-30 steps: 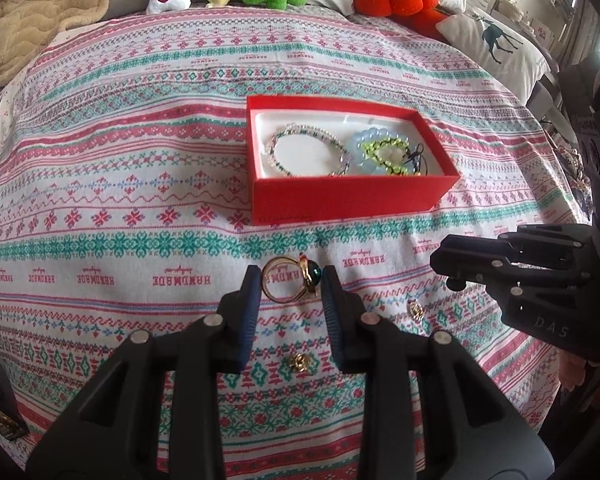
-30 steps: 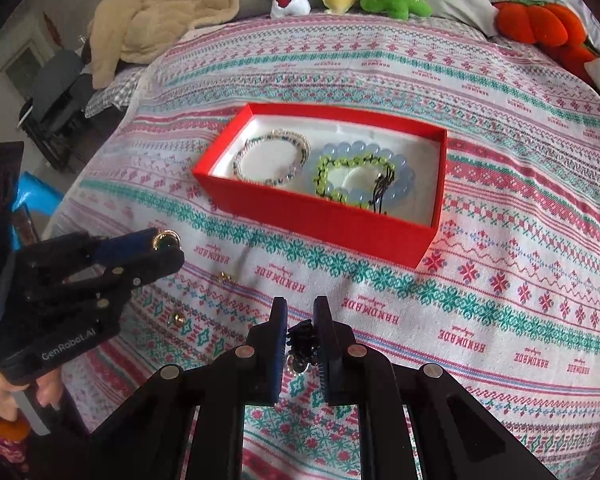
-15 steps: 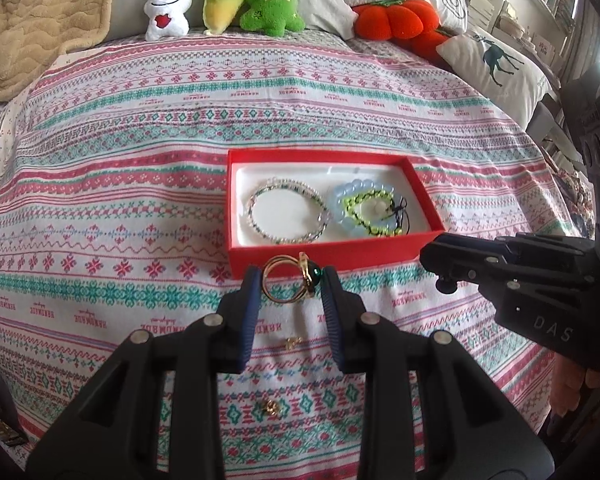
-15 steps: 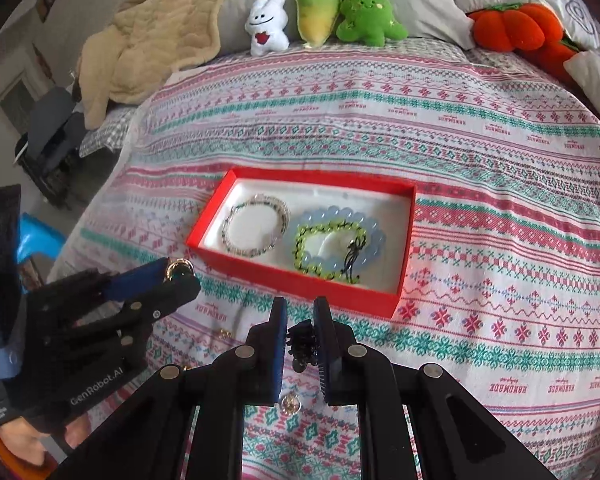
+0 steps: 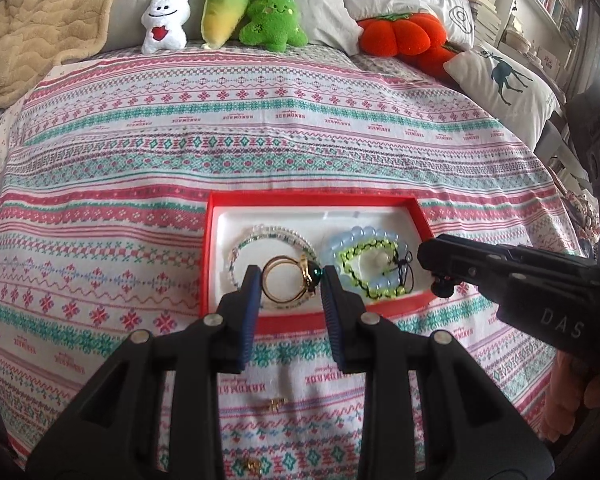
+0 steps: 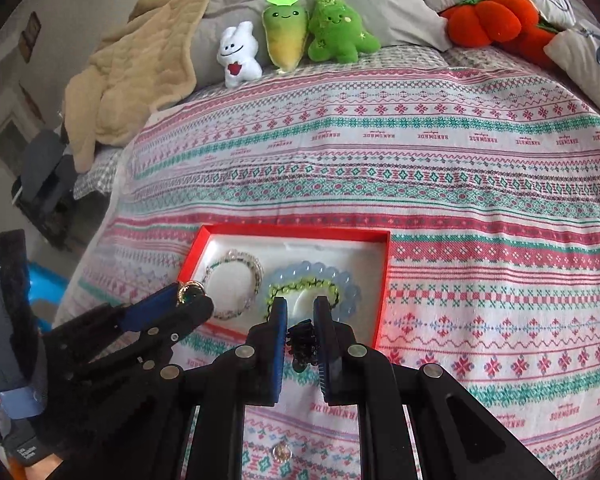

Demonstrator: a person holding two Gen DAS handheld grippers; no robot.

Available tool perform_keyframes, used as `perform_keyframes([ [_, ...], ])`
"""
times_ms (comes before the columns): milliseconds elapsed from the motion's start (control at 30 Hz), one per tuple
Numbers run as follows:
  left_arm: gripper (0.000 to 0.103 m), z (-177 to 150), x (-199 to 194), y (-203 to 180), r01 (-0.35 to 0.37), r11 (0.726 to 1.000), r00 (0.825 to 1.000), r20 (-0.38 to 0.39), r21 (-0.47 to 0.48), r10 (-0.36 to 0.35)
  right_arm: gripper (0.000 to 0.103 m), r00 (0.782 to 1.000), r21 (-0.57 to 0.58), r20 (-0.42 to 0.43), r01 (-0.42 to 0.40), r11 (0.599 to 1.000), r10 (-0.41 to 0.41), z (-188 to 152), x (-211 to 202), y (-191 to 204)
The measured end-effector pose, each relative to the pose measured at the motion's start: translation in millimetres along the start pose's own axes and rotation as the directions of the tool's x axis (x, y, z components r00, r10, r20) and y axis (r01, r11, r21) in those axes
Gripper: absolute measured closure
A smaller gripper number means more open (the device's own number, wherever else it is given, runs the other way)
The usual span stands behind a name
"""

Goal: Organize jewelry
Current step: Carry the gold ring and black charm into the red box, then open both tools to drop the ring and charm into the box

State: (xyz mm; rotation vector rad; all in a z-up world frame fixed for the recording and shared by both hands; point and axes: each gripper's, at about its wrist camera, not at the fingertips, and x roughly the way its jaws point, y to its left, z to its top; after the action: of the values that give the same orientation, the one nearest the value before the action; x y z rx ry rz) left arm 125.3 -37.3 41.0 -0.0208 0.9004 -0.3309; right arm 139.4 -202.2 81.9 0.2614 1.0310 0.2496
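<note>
My left gripper (image 5: 290, 276) is shut on a gold ring with a dark green stone (image 5: 305, 276), held over the near left part of the red box (image 5: 312, 199). From the right wrist view, that gripper (image 6: 192, 298) shows the ring (image 6: 186, 290) at its tip. My right gripper (image 6: 300, 304) is shut on a small black jewelry piece (image 6: 302, 340) just in front of the box (image 6: 296, 231). In the box lie a clear beaded bracelet (image 5: 256, 236), a pale blue bead bracelet (image 5: 356, 234) and a green bead bracelet (image 5: 374, 292) with a black cord.
Small gold pieces (image 5: 274, 404) (image 5: 252, 466) (image 6: 281, 452) lie on the patterned bedspread near me. Plush toys (image 5: 220, 12), an orange pumpkin cushion (image 5: 400, 32), pillows and a beige blanket (image 5: 40, 20) line the far end. A person's hand (image 5: 560, 400) holds the right gripper.
Both grippers have moved forward toward the red box and slightly up. The ring now hangs over the box instead of the bedspread. The black piece has come close to the box's front wall.
</note>
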Motion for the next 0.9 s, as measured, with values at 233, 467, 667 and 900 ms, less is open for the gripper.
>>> perform_keyframes([
  [233,0.07,1.5,19.2,1.1,-0.033,0.999,0.999,0.004,0.01,0.033,0.089,1.0,0.037,0.006,-0.017,0.999,0.017,7.6,17.5,-11.0],
  [467,0.07,1.3,29.1,1.1,-0.04,0.999,0.999,-0.01,0.007,0.04,0.089,1.0,0.052,-0.014,-0.009,0.999,0.01,9.9,31.3,-16.4],
  [667,0.069,0.0,27.6,-5.2,-0.067,0.997,0.998,-0.004,0.038,0.068,0.088,1.0,0.052,0.0,-0.01,0.999,0.01,10.4,31.1,-17.7],
  [900,0.045,-1.5,15.2,-8.3,-0.092,0.993,0.996,0.025,0.077,0.091,0.086,1.0,0.033,0.024,0.005,0.999,-0.006,12.0,17.7,-13.9],
])
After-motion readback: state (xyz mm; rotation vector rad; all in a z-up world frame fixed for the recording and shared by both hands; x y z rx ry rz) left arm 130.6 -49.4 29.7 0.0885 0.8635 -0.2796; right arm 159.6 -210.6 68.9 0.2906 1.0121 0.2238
